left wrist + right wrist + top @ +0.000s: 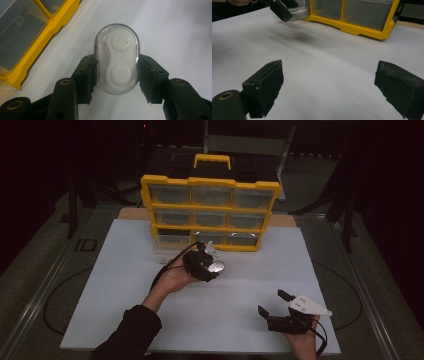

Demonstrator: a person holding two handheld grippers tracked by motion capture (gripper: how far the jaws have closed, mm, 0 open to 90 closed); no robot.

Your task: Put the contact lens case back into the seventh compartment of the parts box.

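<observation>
Pinching 1 clear case, left tool; right tool spread; 1 organizer.

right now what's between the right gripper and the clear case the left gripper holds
Nothing: in the high view, bare white board separates the right gripper from the clear case.

Yellow-framed parts organiser stands upright at the far middle of the surface, front facing the camera. Nine clear drawers in three rows of three; contents cannot be made out. Yellow carry handle on top, against a black top section. White sheet covers the surface; a strip of bare wood shows beyond its far edge, either side of the organiser. A small clear box sits just in front of the organiser's lower left corner, on the sheet. Grey floor around, with a dark curved line at right. Background dark.
</observation>
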